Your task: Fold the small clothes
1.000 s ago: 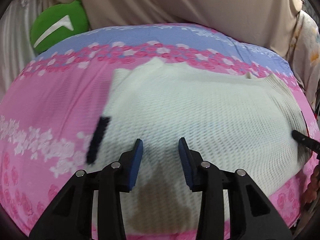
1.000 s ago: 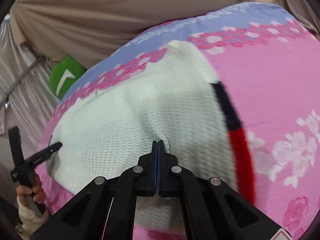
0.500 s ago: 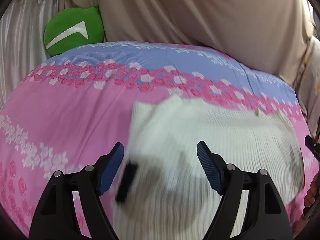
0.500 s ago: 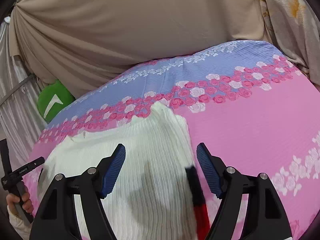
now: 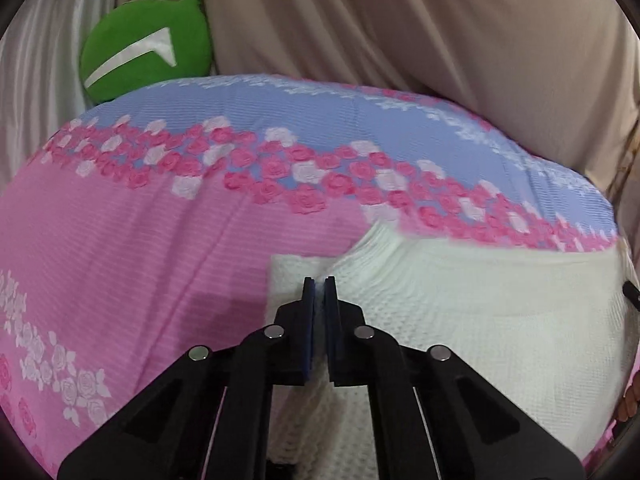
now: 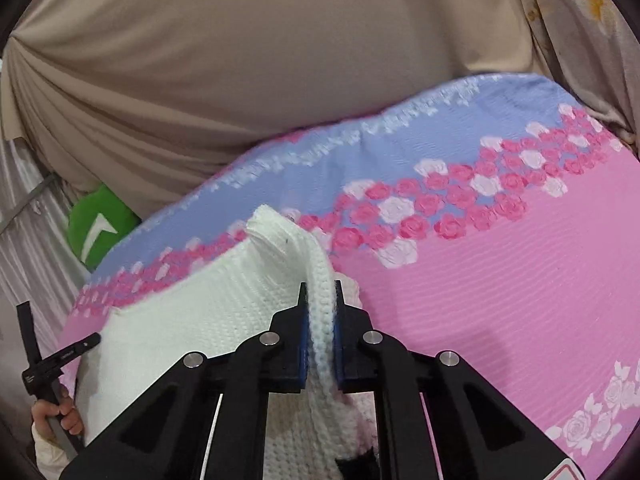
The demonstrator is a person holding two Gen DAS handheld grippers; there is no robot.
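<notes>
Right wrist view, white knit garment [image 6: 192, 332] edge pinched between fingers [image 6: 305, 332]

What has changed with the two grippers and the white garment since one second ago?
Both grippers opened, then have just closed: the left gripper and the right gripper each now pinch an edge of the white knit garment, lifting it slightly. The pink floral bedsheet and green cushion stayed.

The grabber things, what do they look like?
Both the left gripper and the right gripper are black plastic, with angled arms, round silver rivets and flat blue pads inside the fingers. A light sleeve covers one wrist.
</notes>
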